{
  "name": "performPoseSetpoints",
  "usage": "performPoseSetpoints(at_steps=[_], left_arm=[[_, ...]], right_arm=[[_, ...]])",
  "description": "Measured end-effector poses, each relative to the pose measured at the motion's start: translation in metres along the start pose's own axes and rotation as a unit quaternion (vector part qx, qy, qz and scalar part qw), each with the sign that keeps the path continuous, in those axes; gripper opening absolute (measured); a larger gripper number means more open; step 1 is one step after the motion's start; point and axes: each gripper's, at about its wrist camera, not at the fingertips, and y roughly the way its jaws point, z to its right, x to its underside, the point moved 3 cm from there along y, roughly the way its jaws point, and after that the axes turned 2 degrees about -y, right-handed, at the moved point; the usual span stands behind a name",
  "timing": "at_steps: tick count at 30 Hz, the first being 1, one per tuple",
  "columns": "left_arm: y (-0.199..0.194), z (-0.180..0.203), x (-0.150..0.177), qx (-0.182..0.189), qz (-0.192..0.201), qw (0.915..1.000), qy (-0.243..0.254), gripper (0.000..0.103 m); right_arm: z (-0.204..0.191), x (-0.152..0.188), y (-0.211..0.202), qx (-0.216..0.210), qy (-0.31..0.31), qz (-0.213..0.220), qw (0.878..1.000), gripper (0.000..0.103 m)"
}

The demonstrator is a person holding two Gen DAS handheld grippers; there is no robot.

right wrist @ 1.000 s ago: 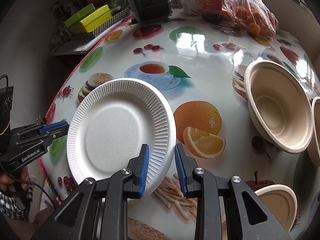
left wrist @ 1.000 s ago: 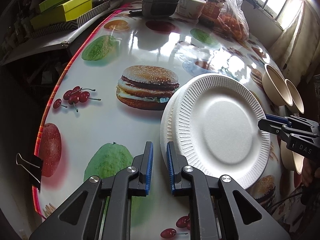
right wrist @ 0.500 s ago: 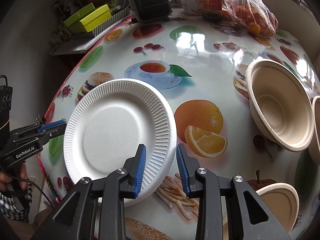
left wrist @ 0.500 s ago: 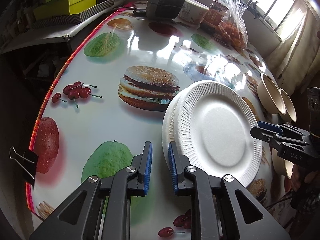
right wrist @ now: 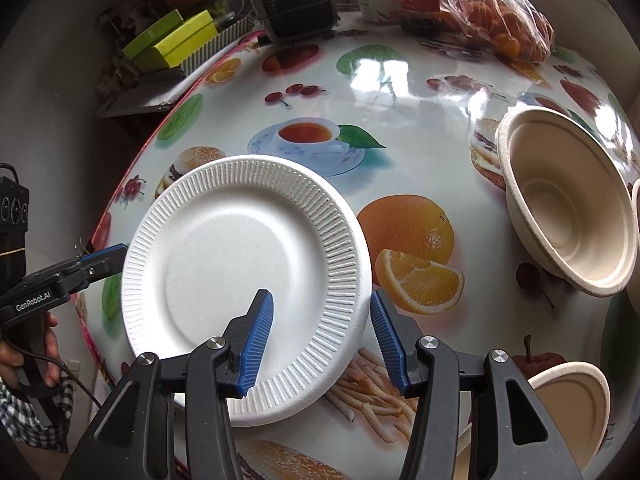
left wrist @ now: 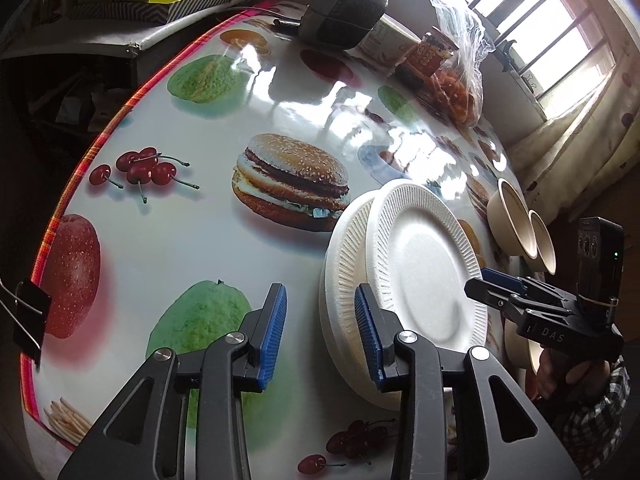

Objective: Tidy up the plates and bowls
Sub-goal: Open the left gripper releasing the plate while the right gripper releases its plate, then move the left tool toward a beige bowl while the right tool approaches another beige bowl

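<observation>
My fingers (right wrist: 256, 344) have blue pads. The ridged plate (right wrist: 240, 280) is white, the bowl (right wrist: 560, 200) tan, the tabletop (right wrist: 420, 100) white with fruit and burger pictures.

Two stacked plates (right wrist: 240, 264) lie left of centre on the surface (right wrist: 400, 92); bowls (right wrist: 568, 200) sit at right, a bag (right wrist: 500, 20) upper right.

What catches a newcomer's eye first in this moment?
The white foam plates, stacked near the table's front edge, with both open claws flanking the stack: the right claw astride its rim, the left claw beside it. Next, the loud food-print tablecloth and beige bowls to the right.
</observation>
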Motion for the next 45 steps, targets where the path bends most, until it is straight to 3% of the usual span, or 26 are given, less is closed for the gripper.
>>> performPoseSetpoints(at_steps=[6,18,26,38,45], left_arm=[[-0.003,-0.008,-0.001,0.004,0.004,0.9999,-0.011,0.042],[0.001,-0.012,0.006,0.003,-0.007,0.9999,-0.012,0.042],[-0.008,-0.019,0.004,0.004,0.008,0.9997,-0.023,0.042],[-0.015,-0.002,0.0,-0.002,0.018,0.9998,0.003,0.042],[-0.021,0.028,-0.009,0.006,0.026,0.9986,0.046,0.042]], right_arm=[[-0.002,-0.001,0.001,-0.001,-0.005,0.0,1.0,0.05],[-0.004,0.0,0.004,-0.003,-0.007,-0.004,1.0,0.05],[-0.003,0.001,0.004,-0.006,-0.007,-0.003,1.0,0.05],[-0.009,0.002,0.002,-0.013,-0.009,0.002,1.0,0.05],[0.008,0.01,-0.03,-0.011,0.025,0.044,0.999,0.05]])
